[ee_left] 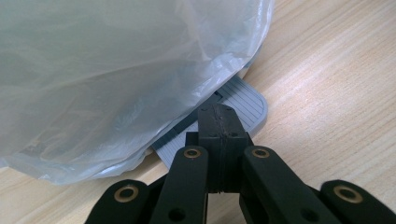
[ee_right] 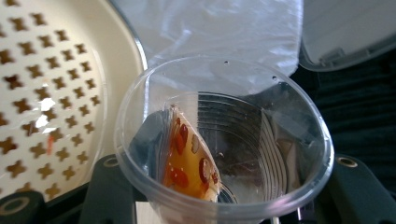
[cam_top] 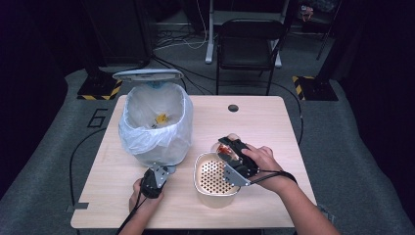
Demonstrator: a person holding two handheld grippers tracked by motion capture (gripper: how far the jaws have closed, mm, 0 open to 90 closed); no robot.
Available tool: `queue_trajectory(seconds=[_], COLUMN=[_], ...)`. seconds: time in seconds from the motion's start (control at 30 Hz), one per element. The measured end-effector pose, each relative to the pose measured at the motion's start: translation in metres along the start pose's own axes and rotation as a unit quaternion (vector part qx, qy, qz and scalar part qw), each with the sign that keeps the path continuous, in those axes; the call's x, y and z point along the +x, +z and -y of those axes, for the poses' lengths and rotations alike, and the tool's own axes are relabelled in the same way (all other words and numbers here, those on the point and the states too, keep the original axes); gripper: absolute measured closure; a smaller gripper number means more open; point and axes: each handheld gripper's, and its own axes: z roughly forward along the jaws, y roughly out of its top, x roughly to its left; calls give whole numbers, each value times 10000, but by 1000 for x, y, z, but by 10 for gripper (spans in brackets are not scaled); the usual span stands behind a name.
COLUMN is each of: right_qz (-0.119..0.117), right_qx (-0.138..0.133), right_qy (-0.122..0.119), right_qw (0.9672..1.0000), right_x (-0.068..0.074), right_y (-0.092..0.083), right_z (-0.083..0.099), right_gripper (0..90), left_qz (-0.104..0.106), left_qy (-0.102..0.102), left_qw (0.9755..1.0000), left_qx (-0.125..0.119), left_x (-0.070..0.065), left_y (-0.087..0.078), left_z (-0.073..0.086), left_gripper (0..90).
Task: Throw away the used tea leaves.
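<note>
Right hand-held gripper holds a clear cup containing an orange wrapper; left hand-held gripper is closed.

1. Bench: light wood-grain top, rounded corners, a round dark hole near its far edge.
2. Pedal bin: stands on the bench's left half, clear liner bag, lid raised, grey foot pedal at its base.
3. Cream perforated container: stands near the front edge, just right of the bin.
</note>
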Motion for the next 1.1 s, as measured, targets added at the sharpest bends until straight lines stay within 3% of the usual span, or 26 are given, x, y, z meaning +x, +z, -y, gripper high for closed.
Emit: queue_trajectory(seconds=[0.1, 0.23, 0.4, 0.47, 0.53, 0.63, 0.67, 0.7, 0.73, 0.77, 0.87, 0.9, 0.93, 0.97, 1.0, 1.03, 1.07, 1.1], right_qz=[-35, -146, 84, 165, 256, 383, 284, 227, 286, 316, 542, 610, 604, 698, 781, 740, 764, 795], right_qx=[94, 242, 452, 556, 632, 765, 835, 848, 806, 792, 802, 771, 756, 778, 731, 729, 720, 739], right_qy=[-420, -1007, -1784, -2115, -2562, -3036, -3074, -3237, -3468, -3576, -3669, -3765, -3714, -3487, -3537, -3512, -3549, -3497], right_qw=[9991, 9945, 9829, 9757, 9642, 9489, 9475, 9421, 9340, 9300, 9252, 9212, 9234, 9314, 9292, 9305, 9290, 9306], right_x=[2, 5, 13, 15, 17, 24, 29, 30, 30, 30, 32, 30, 30, 33, 33, 32, 32, 34], right_y=[1, 1, 2, 2, 3, 3, 3, 3, 3, 3, 1, 1, 0, 0, 0, 0, 1, 1], right_z=[-4, -9, -14, -16, -16, -17, -16, -16, -18, -19, -20, -21, -22, -22, -22, -23, -23, -22], right_gripper=[430, 433, 433, 435, 435, 434, 434, 433, 433, 432, 429, 429, 429, 429, 429, 429, 429, 429], left_qz=[1, 0, -26, -9, -10, -2, -5, -3, -1, -9, -1, 1, 0, 1, 3, 2, 1, 4], left_qy=[-1, -4, 31, -1, -27, -30, 11, 5, 4, 13, 7, 13, 13, 14, 12, 15, 15, 7], left_qw=[10000, 10000, 10000, 10000, 10000, 10000, 10000, 10000, 10000, 10000, 10000, 10000, 10000, 10000, 10000, 10000, 10000, 10000], left_qx=[-1, -2, -1, -19, -32, -27, -3, -3, 0, -6, 0, 4, 4, 3, 0, 3, 3, 0], left_x=[0, 0, 1, 0, 0, 0, 0, 0, 0, 0, 0, 0, 0, 0, 0, 0, 0, 0], left_y=[0, 0, 0, 0, 0, 0, 0, 0, 0, 0, 0, 0, 0, 0, 0, 0, 0, 0], left_z=[0, 0, 0, 0, 0, 0, 0, 0, 0, 0, 0, 0, 0, 0, 0, 0, 0, 0], left_gripper=[900, 900, 900, 900, 900, 900, 900, 900, 900, 900, 900, 900, 900, 900, 900, 900, 900, 900])
